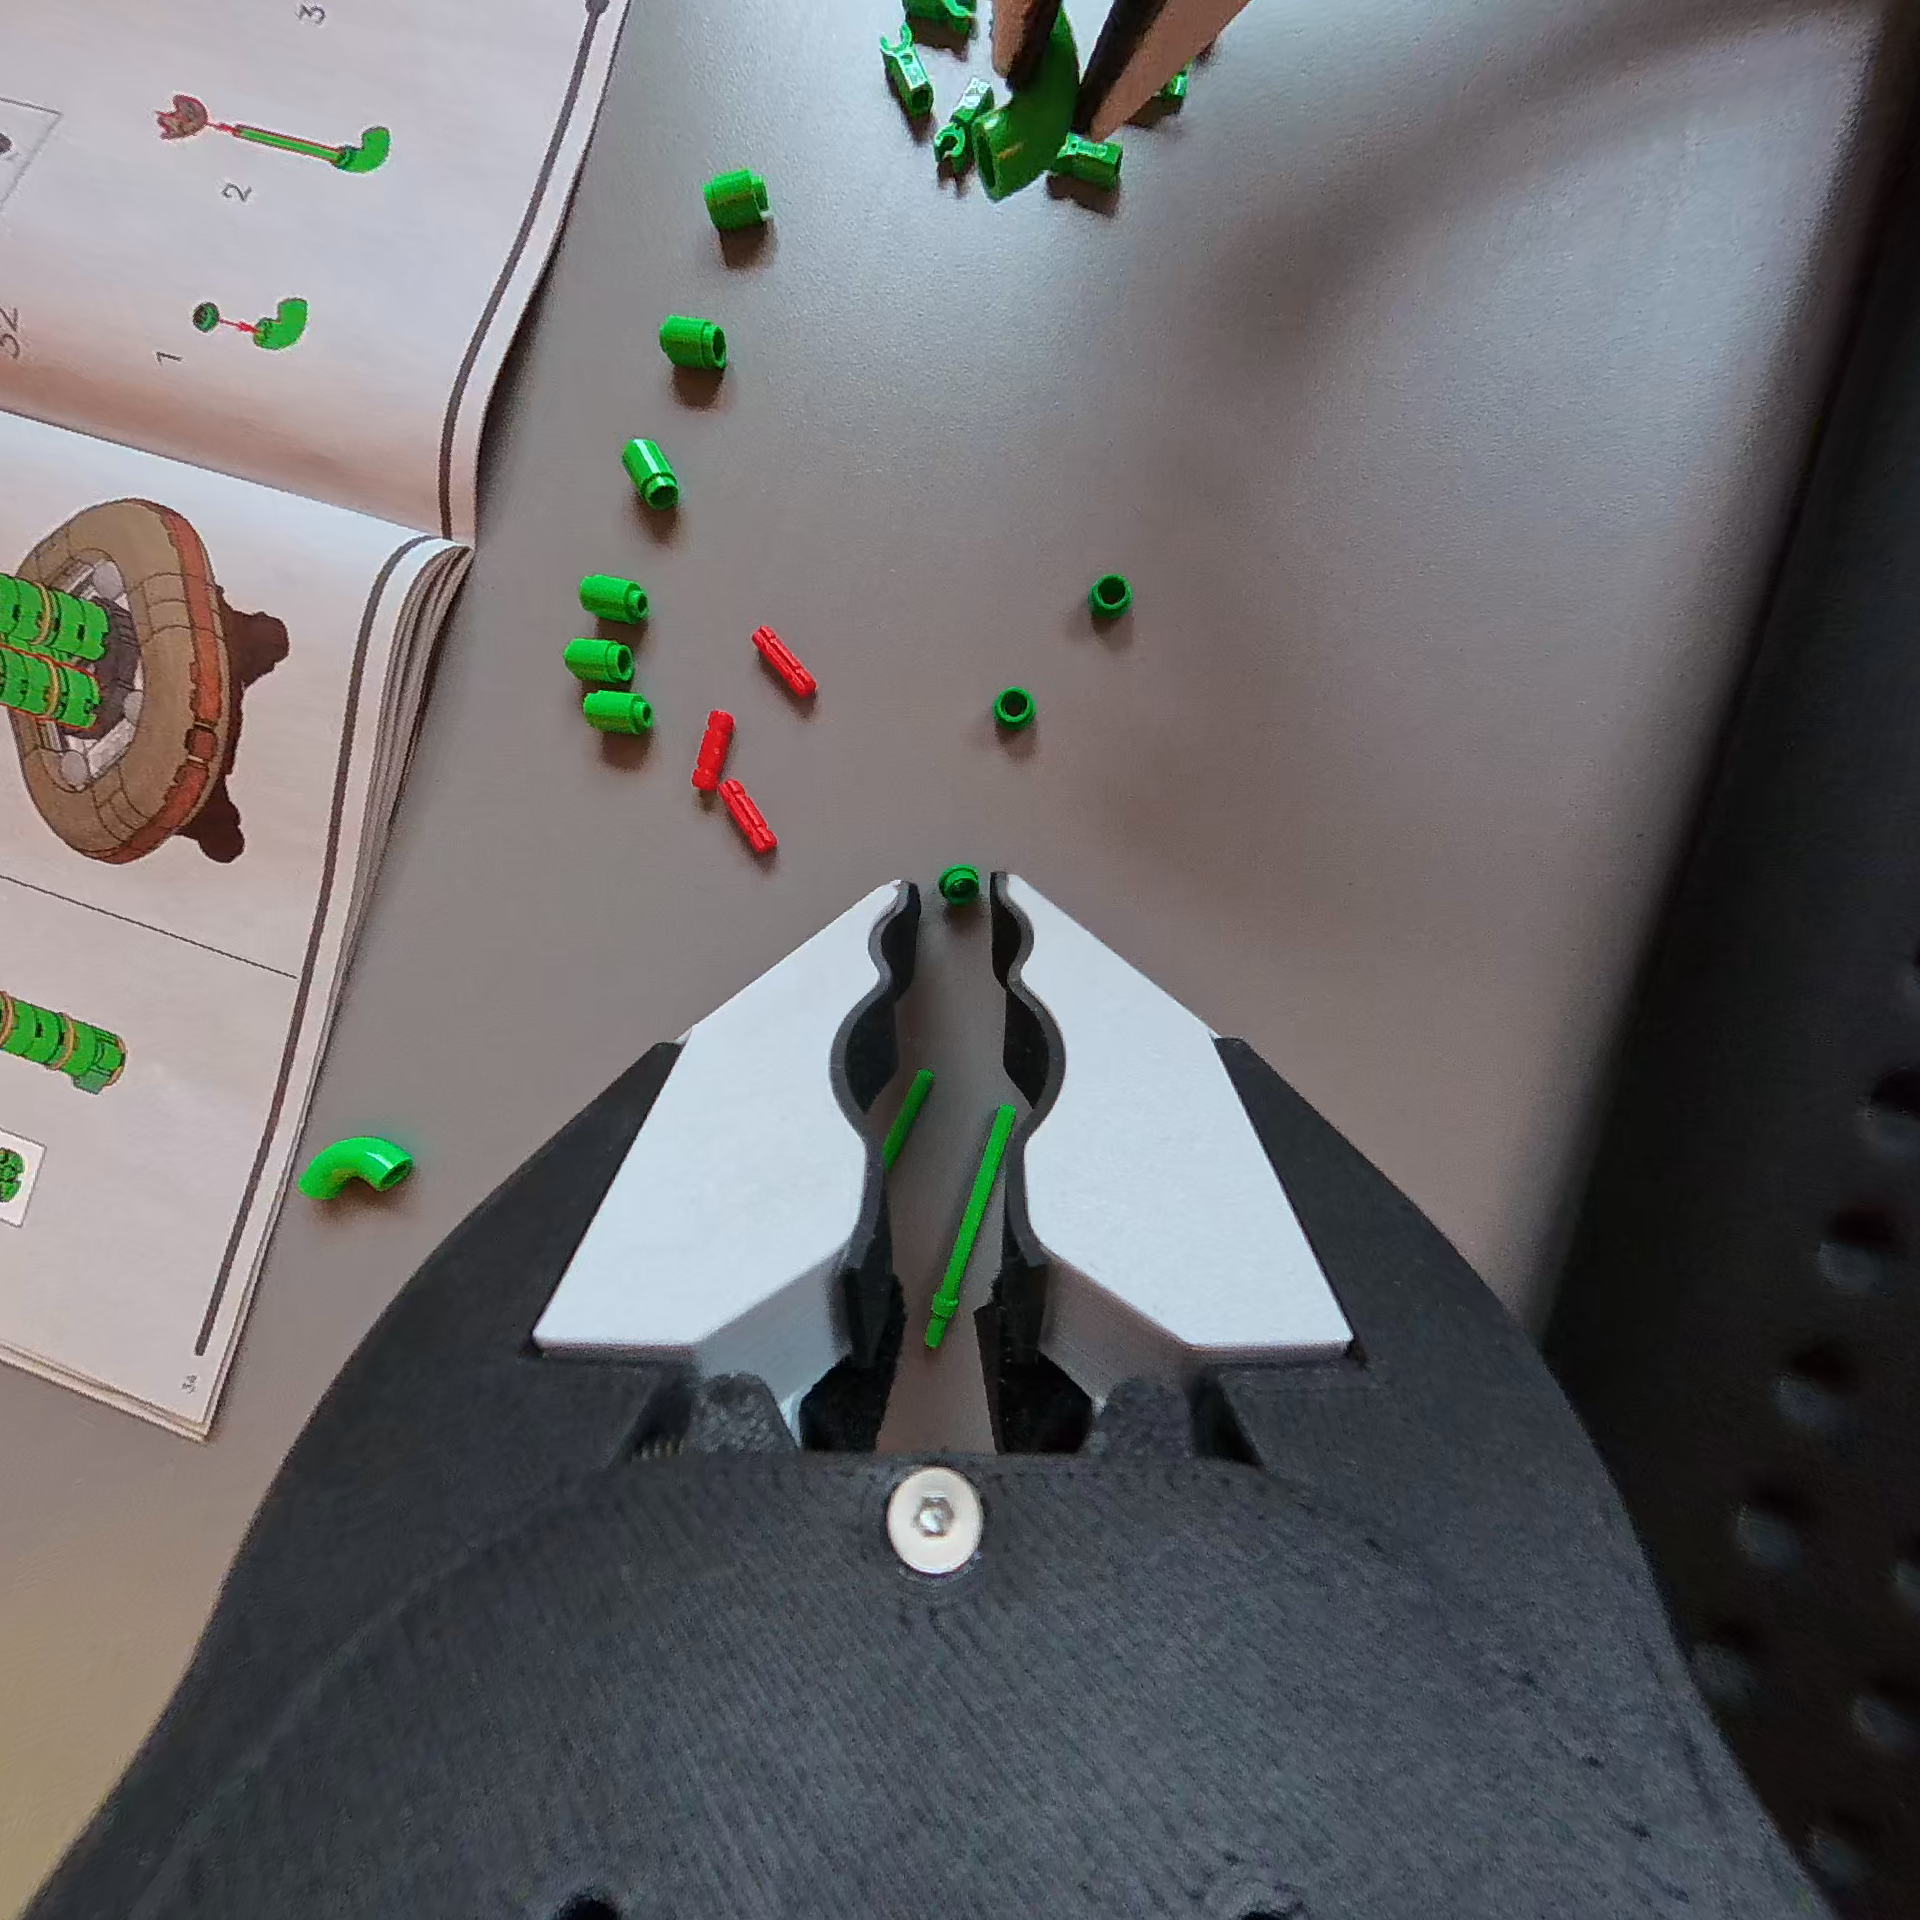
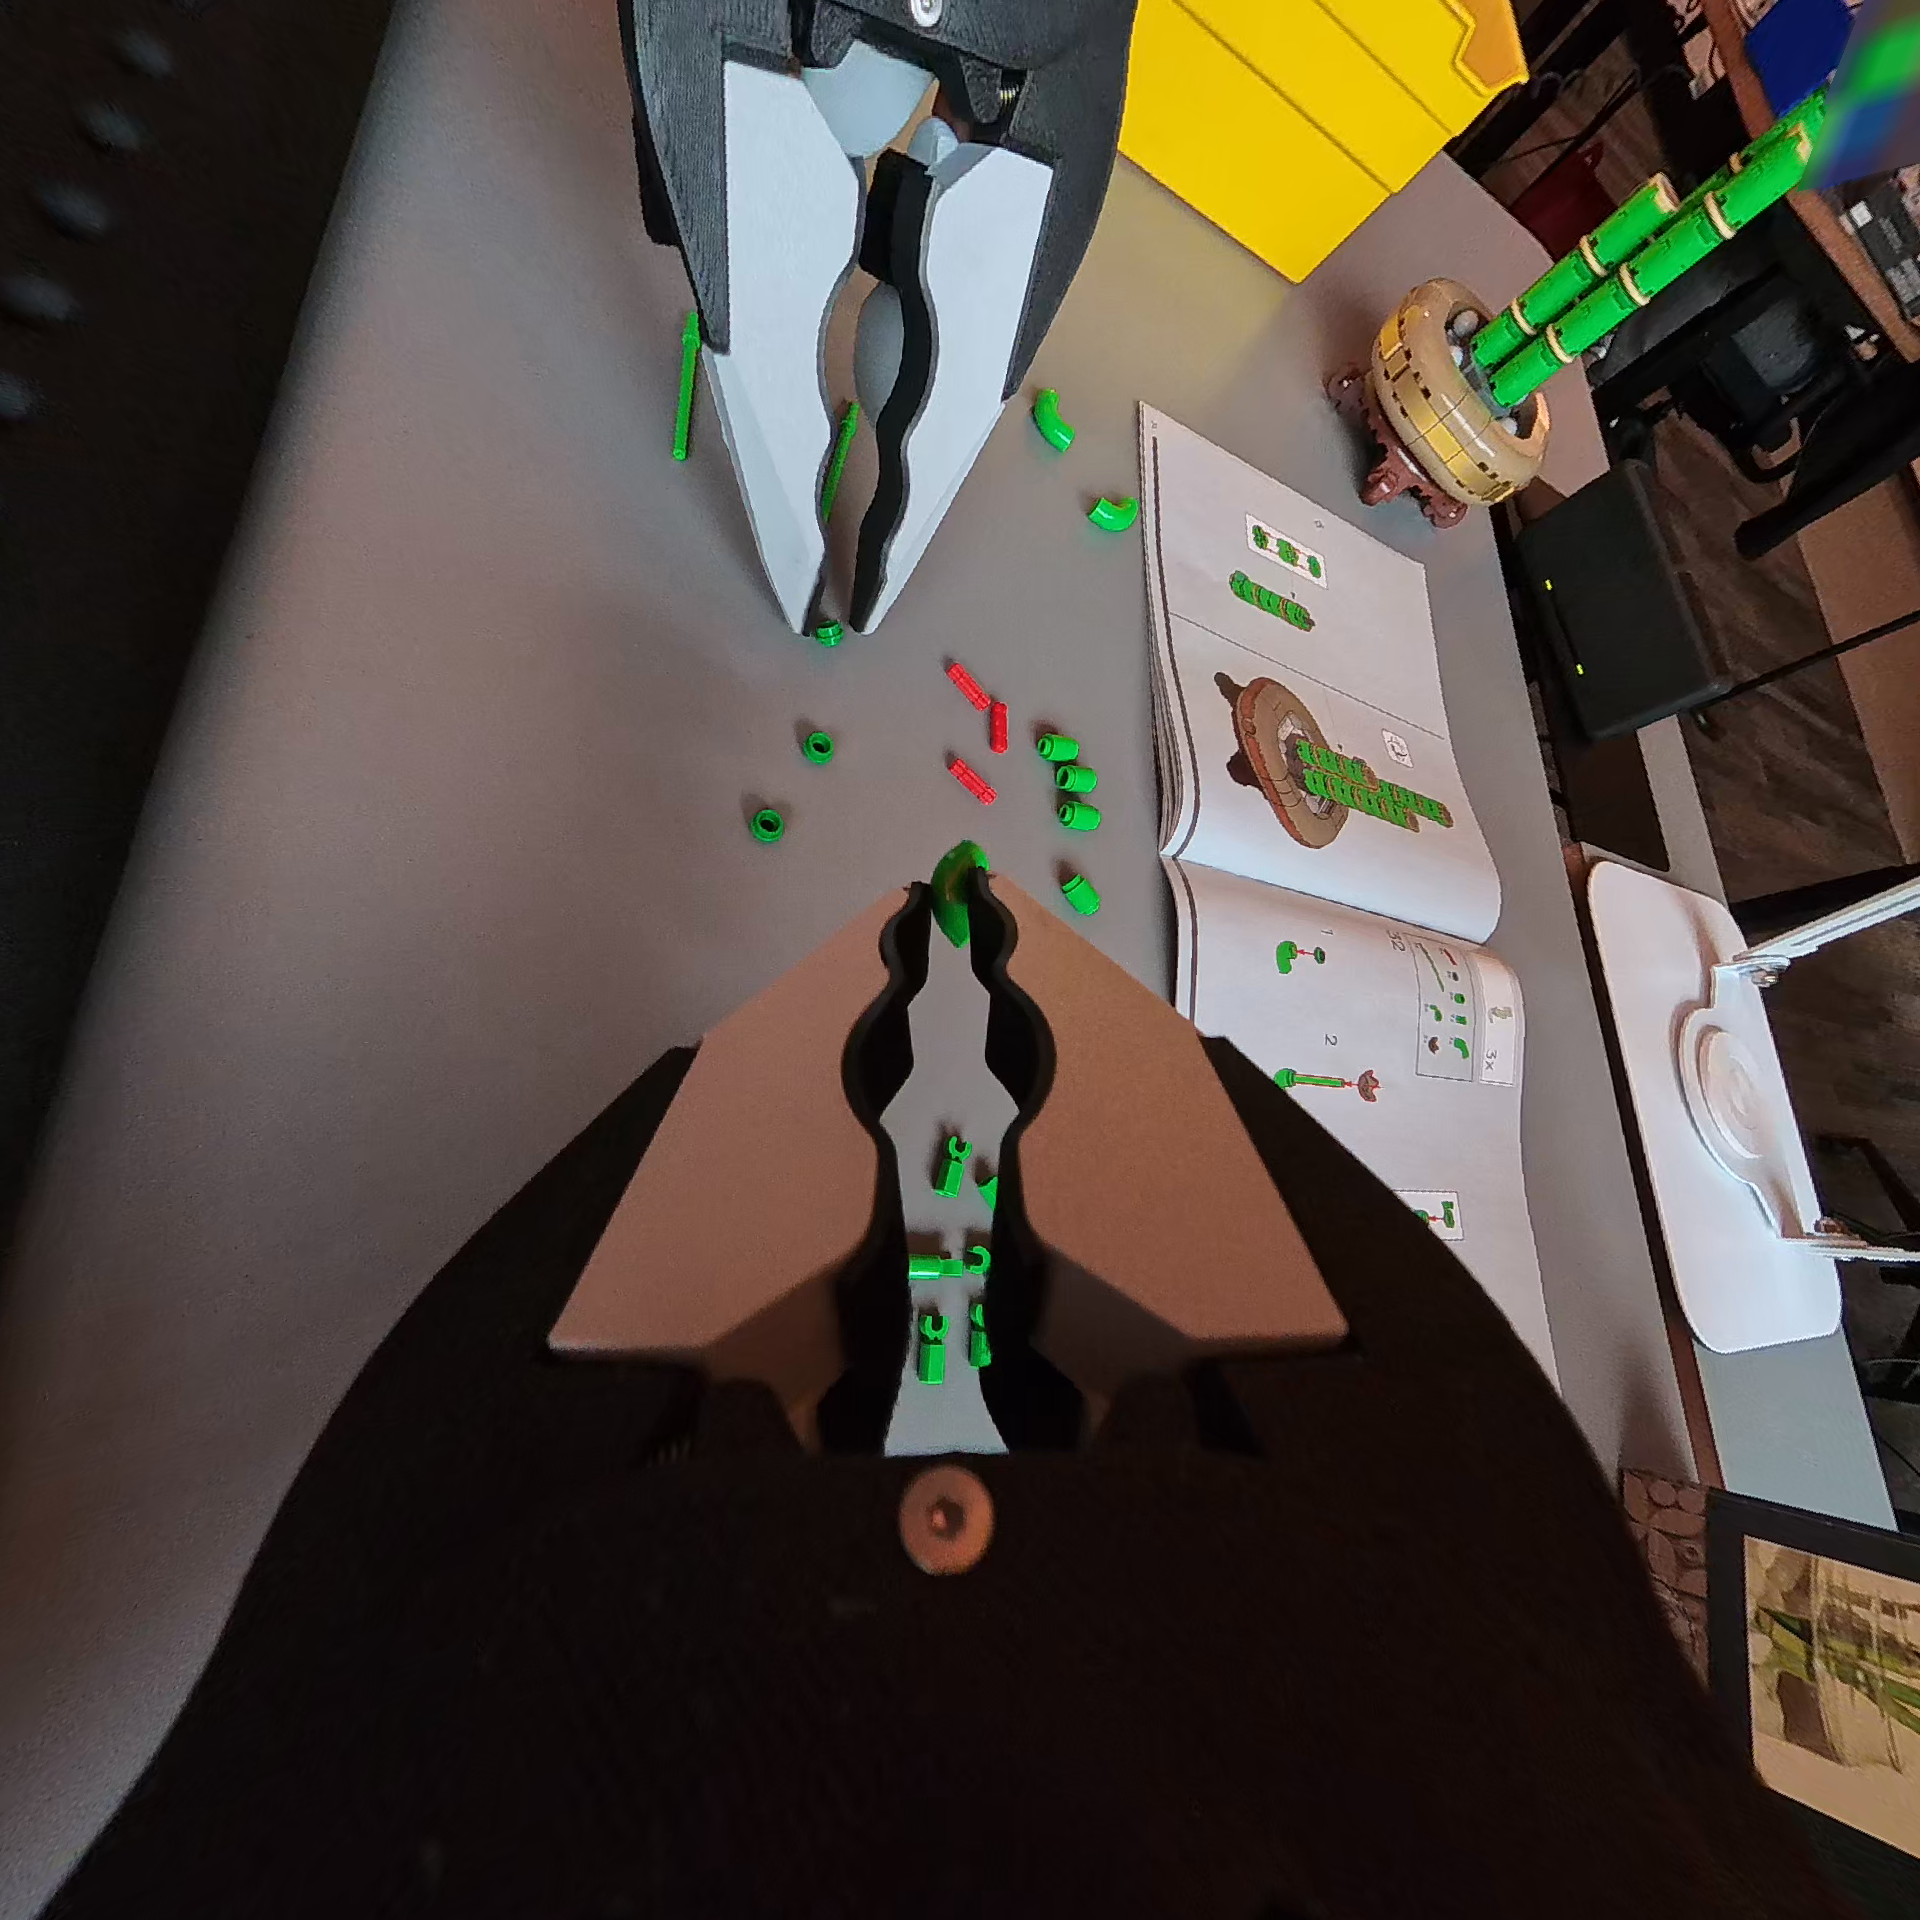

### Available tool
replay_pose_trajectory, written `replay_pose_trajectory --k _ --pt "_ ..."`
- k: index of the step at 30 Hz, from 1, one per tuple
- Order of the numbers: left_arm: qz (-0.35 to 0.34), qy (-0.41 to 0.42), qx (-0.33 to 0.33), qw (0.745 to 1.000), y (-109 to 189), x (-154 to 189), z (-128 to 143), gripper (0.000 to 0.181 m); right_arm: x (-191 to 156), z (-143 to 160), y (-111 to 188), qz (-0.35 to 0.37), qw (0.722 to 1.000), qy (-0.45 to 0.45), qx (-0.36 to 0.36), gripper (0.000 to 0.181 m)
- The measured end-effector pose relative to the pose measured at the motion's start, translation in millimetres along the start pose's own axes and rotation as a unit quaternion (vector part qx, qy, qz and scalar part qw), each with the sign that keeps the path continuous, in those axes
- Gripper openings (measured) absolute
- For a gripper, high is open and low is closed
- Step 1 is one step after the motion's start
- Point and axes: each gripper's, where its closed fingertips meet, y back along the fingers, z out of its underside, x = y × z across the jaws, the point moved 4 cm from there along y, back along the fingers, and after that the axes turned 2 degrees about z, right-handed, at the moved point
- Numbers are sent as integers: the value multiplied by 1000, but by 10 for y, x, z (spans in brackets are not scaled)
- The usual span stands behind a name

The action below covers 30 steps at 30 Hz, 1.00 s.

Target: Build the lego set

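Note:
My left gripper point(image 1: 956, 883) has white fingers. Its jaws stand slightly apart on either side of a small green round stud point(image 1: 958, 885) on the grey table. It also shows in the right wrist view point(image 2: 831, 627), with the stud point(image 2: 828, 631) between its tips. My right gripper point(image 2: 951, 894) is shut on a green curved elbow piece point(image 2: 958, 888). The left wrist view shows this piece point(image 1: 1023, 125) held just above the table. Two thin green rods point(image 1: 971, 1216) lie under the left fingers. Two more green studs point(image 1: 1110, 595) lie ahead.
Three red pins point(image 1: 784, 660), several green cylinders point(image 1: 613, 600) and a loose elbow point(image 1: 353, 1164) lie beside the open instruction booklet point(image 1: 208, 623). Small green clips point(image 2: 948, 1164) lie under the right gripper. A pot model with green stalks point(image 2: 1455, 405), a yellow bin point(image 2: 1288, 114) and a white tray point(image 2: 1704, 1143) stand further off. The left gripper's tips are roughly 10 cm from the right gripper's.

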Motion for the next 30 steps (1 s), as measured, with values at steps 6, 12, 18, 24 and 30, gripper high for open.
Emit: replay_pose_trajectory --k 6,12,18,24,30 --pt "-6 3 0 1000 -5 -7 11 8 -11 5 -9 -2 1000 3 -2 5" --pt "-9 24 25 999 58 -4 -15 15 -15 12 -16 -3 1000 5 -4 5" --pt "-14 25 33 999 56 18 -7 10 -20 14 -23 -4 1000 6 -6 5" --pt "-13 20 33 999 46 -35 27 11 -23 12 -19 -4 1000 7 -5 5" --pt "14 13 52 998 79 -54 55 11 -28 13 -21 -7 1000 8 -5 5"
